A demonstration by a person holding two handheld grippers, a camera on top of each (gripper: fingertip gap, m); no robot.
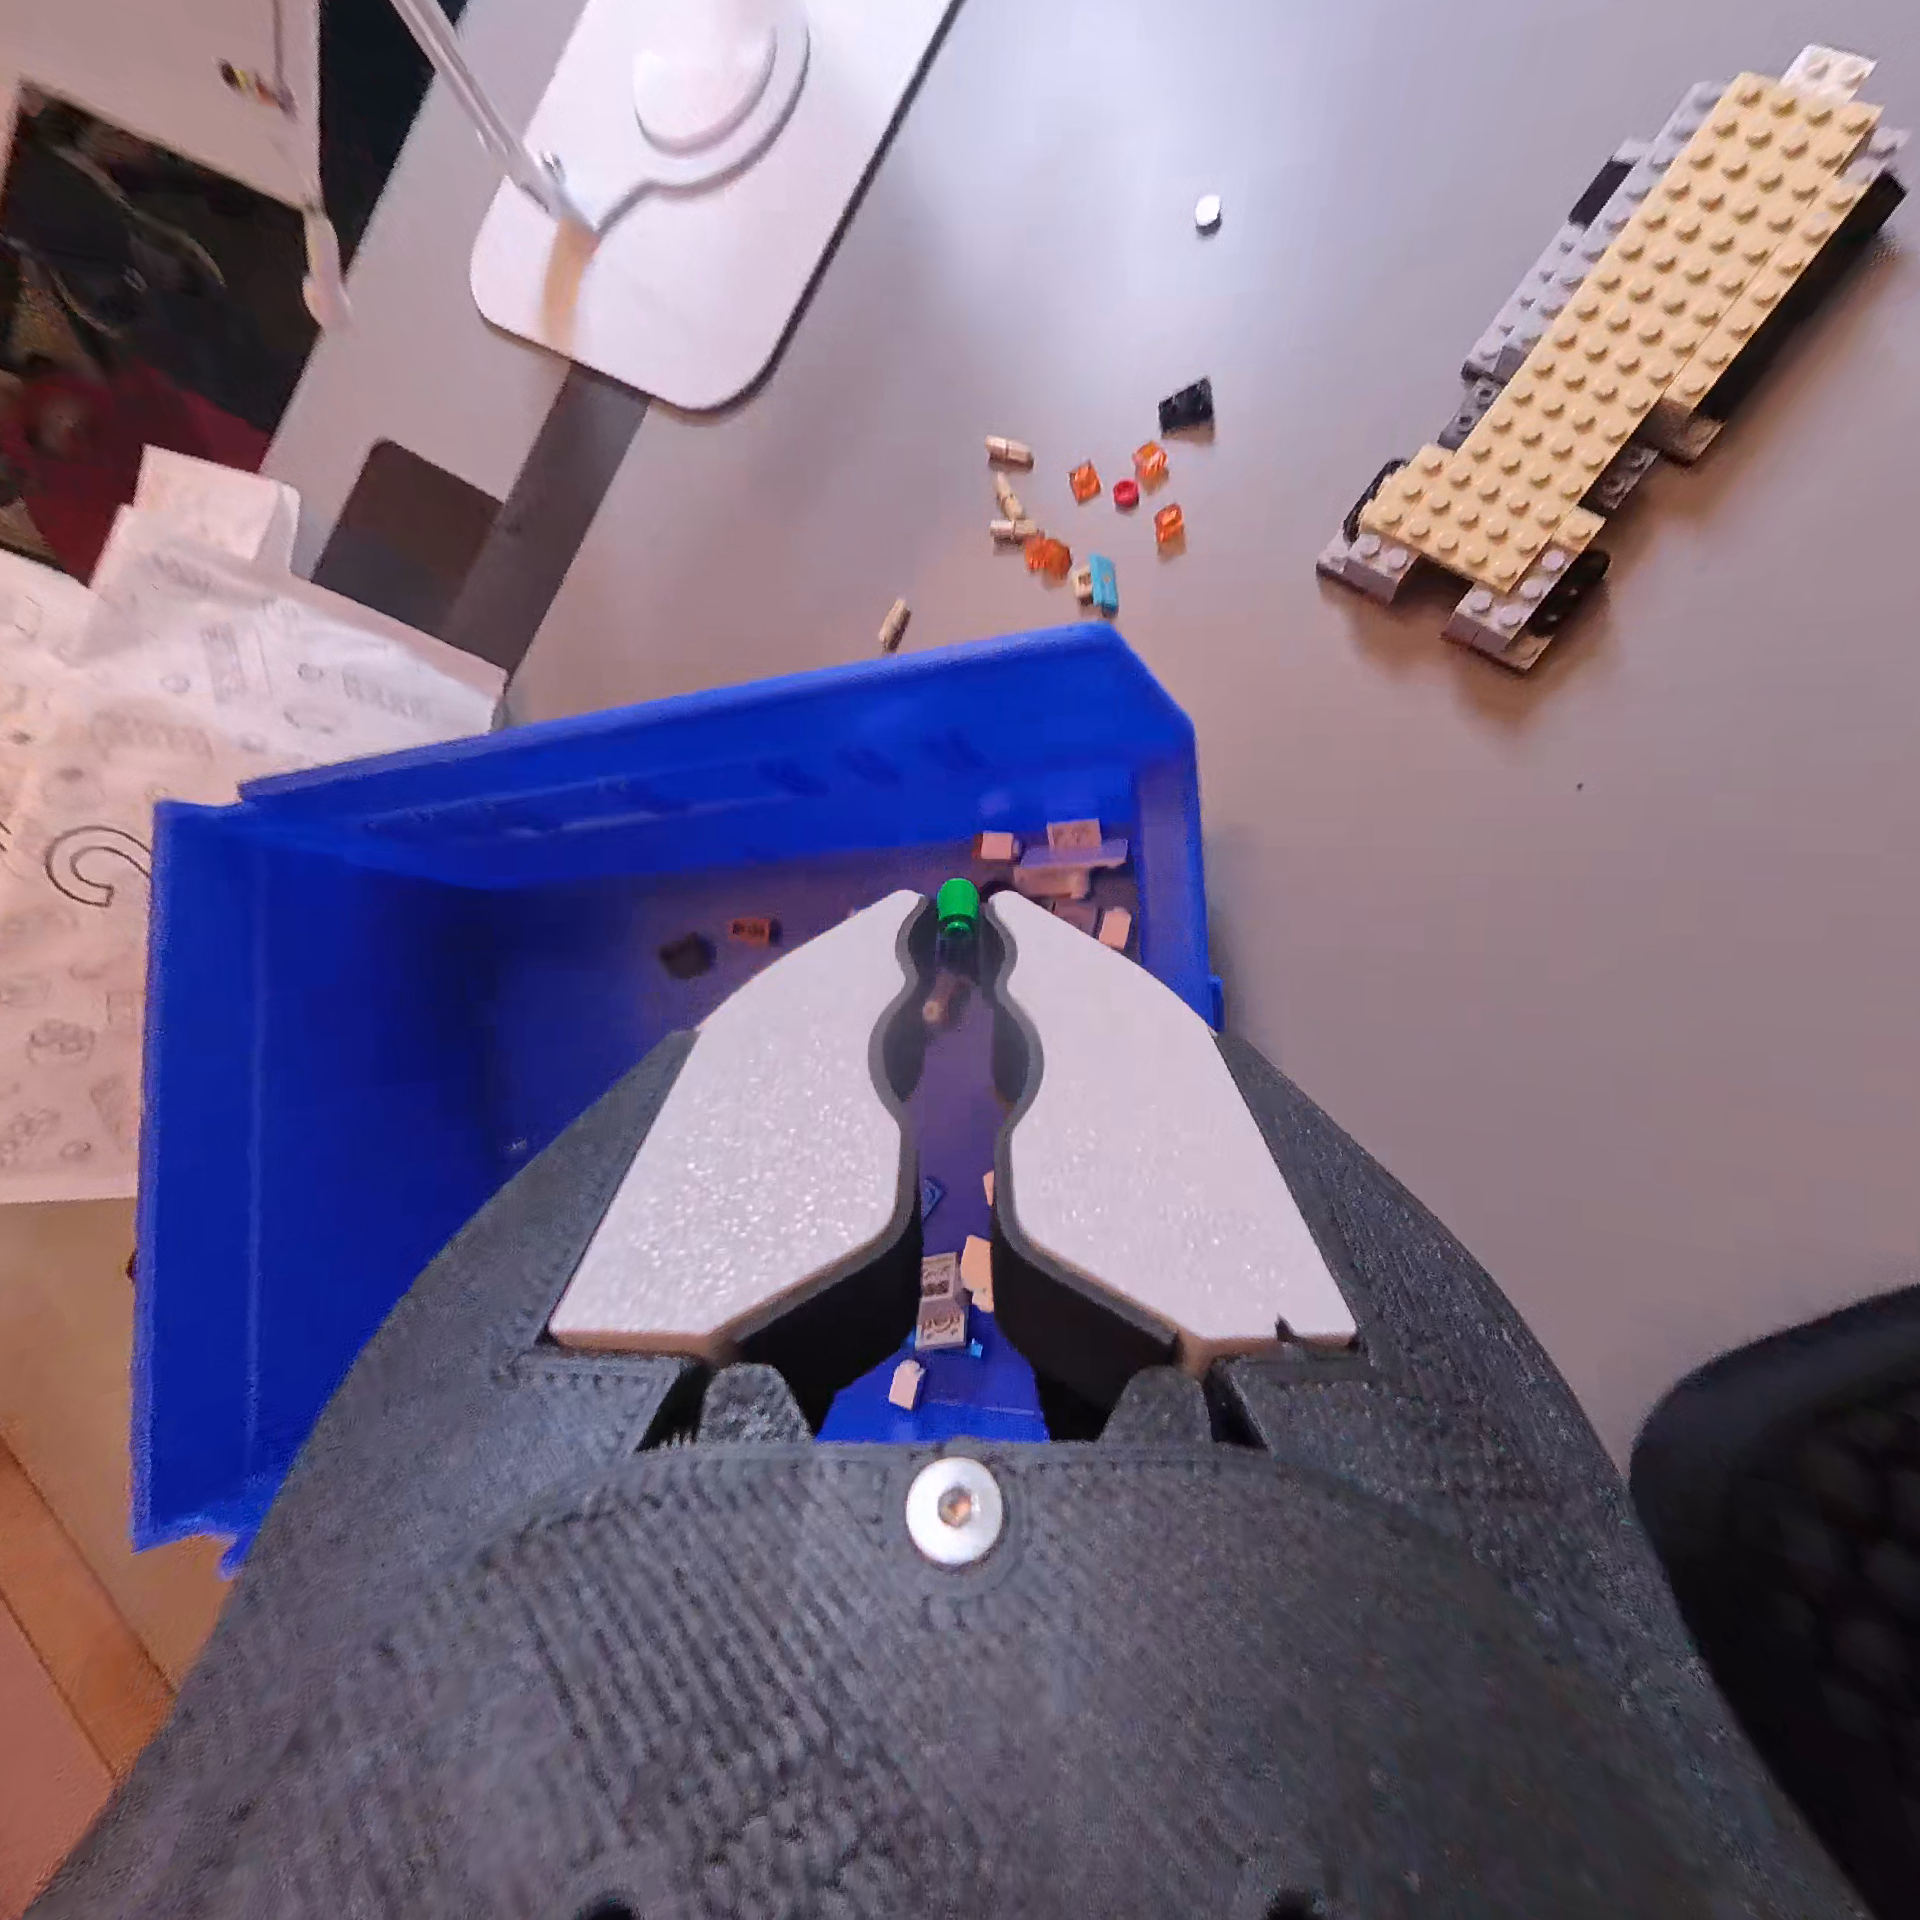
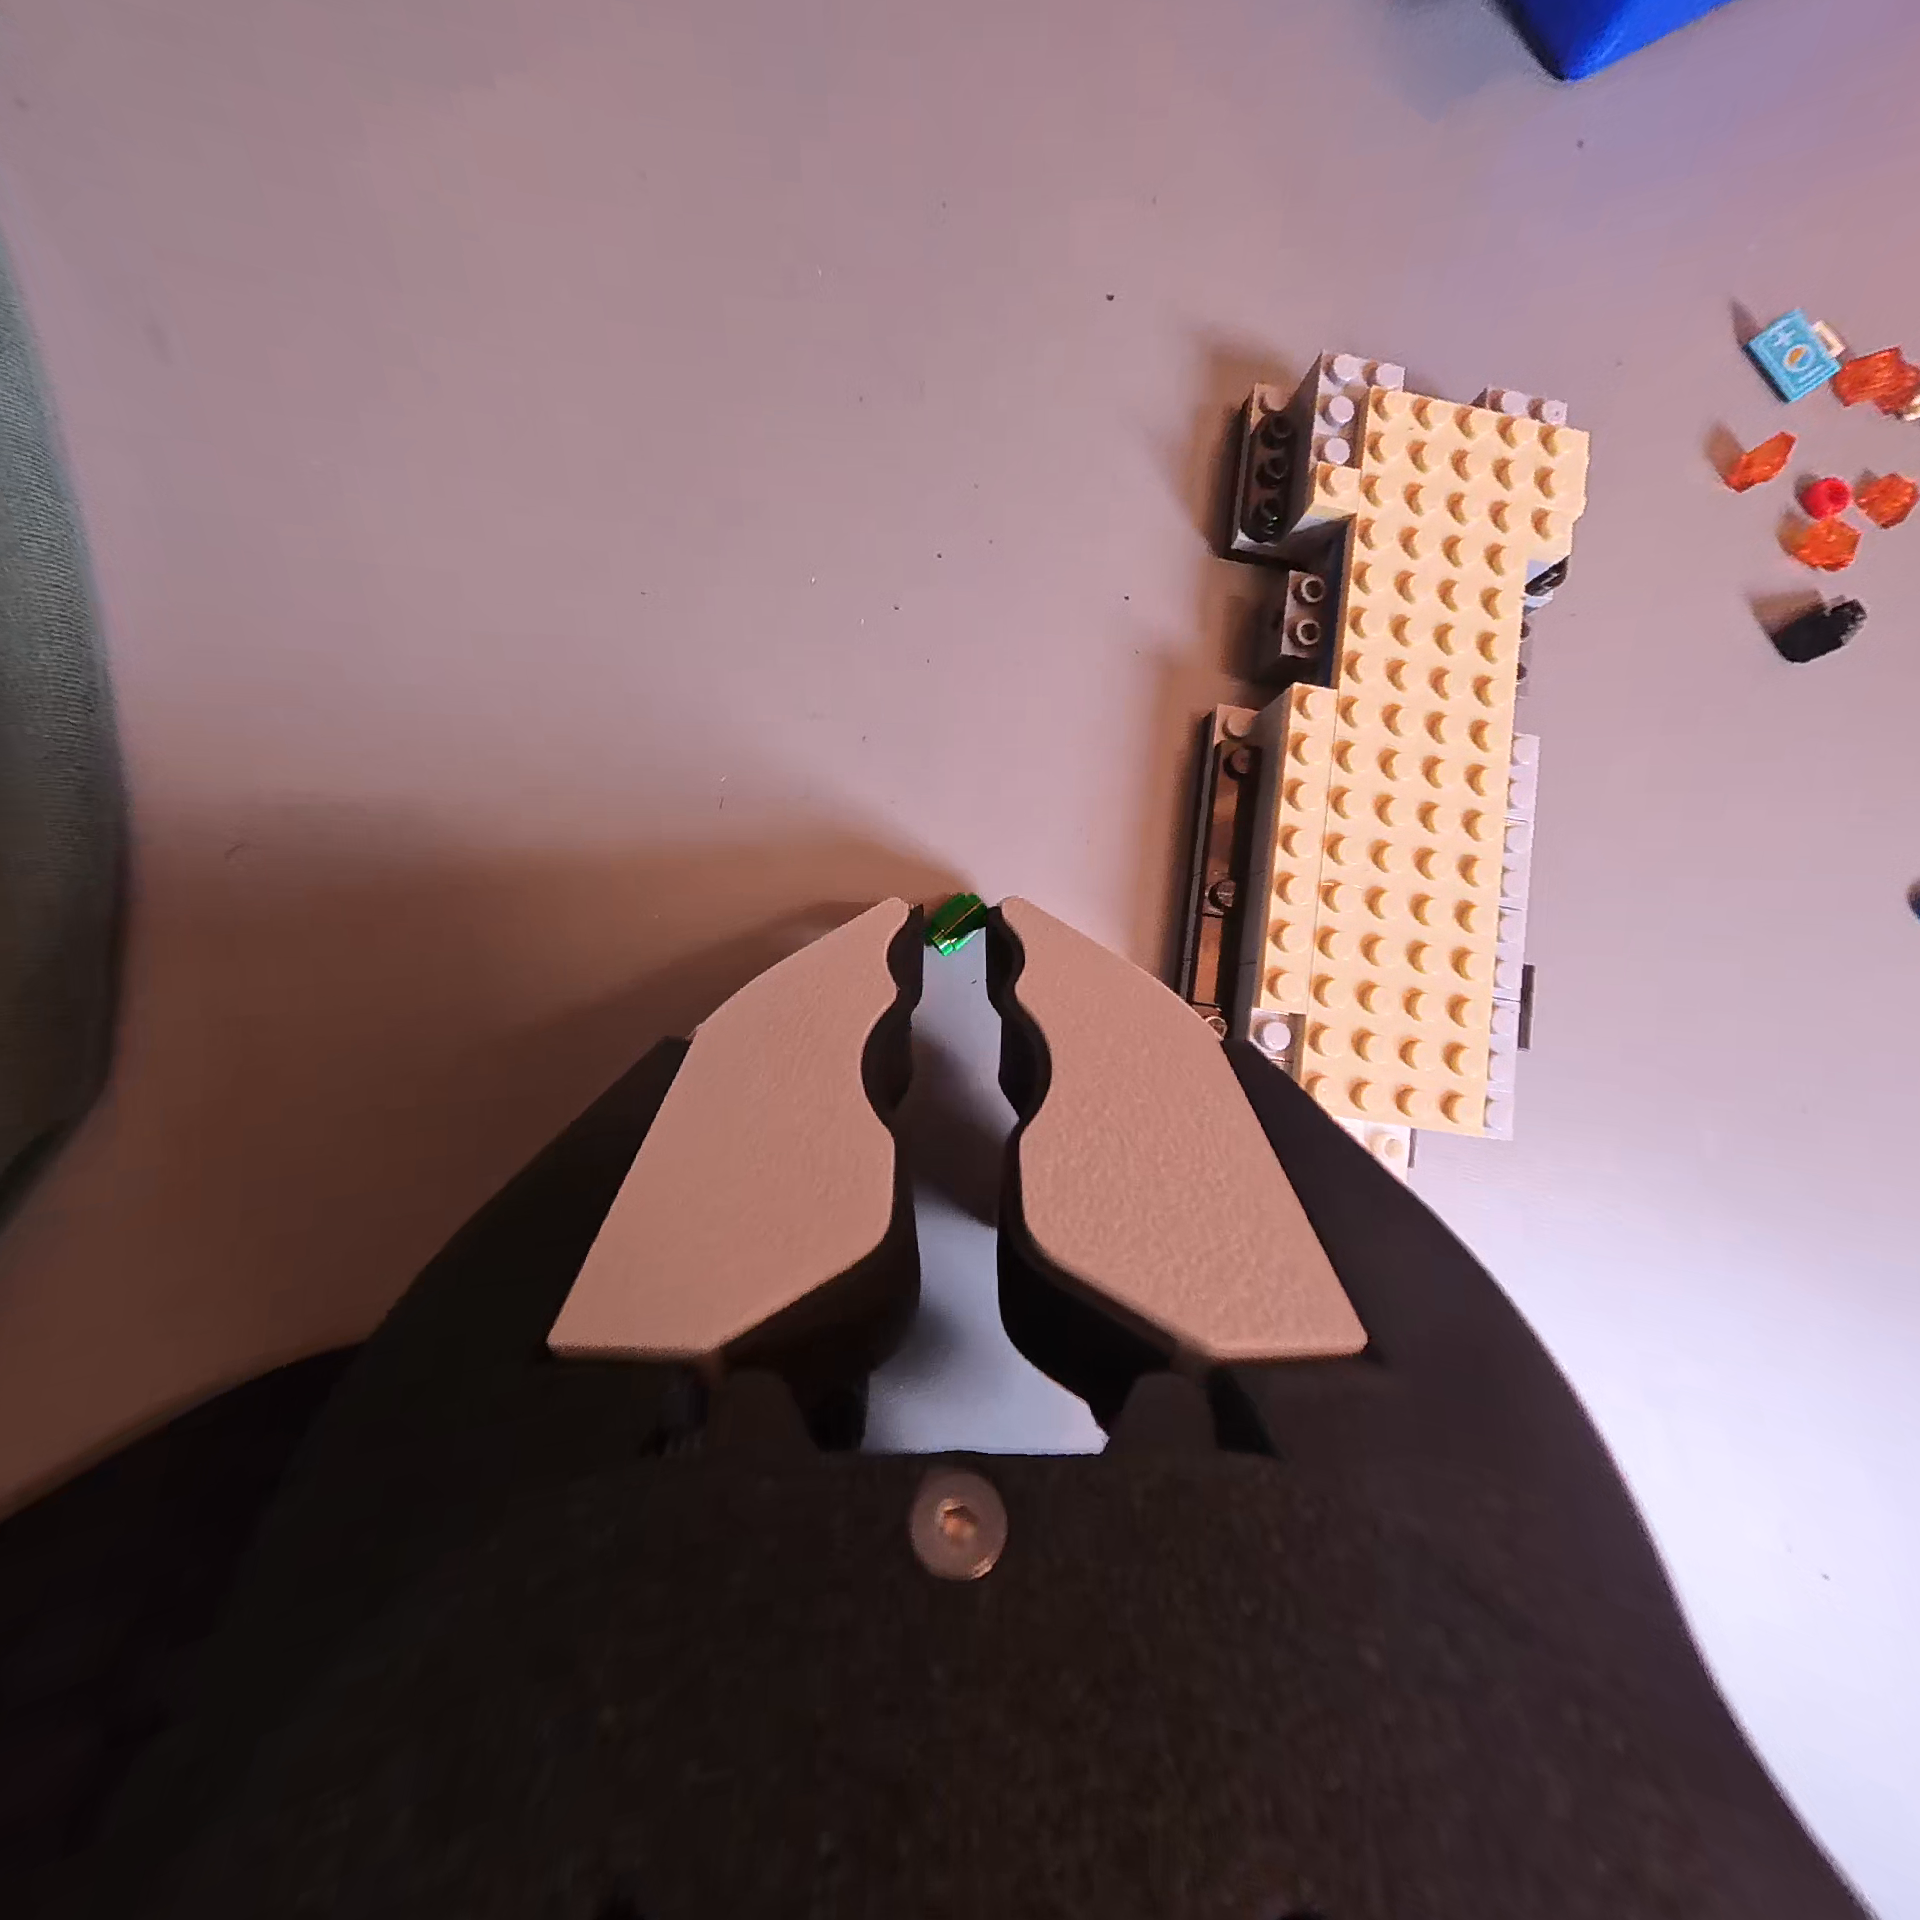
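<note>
Two small green pieces, one at each gripper's tips

The left gripper (image 1: 957, 914) pinches a small round green peg (image 1: 955, 902) at its fingertips, held upright above the blue bin (image 1: 665, 748), which holds loose small bricks. The right gripper (image 2: 957, 930) grips a small clear green piece (image 2: 953, 923), tilted between its tips, low over the grey table (image 2: 623, 416) and to the left of the tan studded plate assembly (image 2: 1434, 748).
</note>
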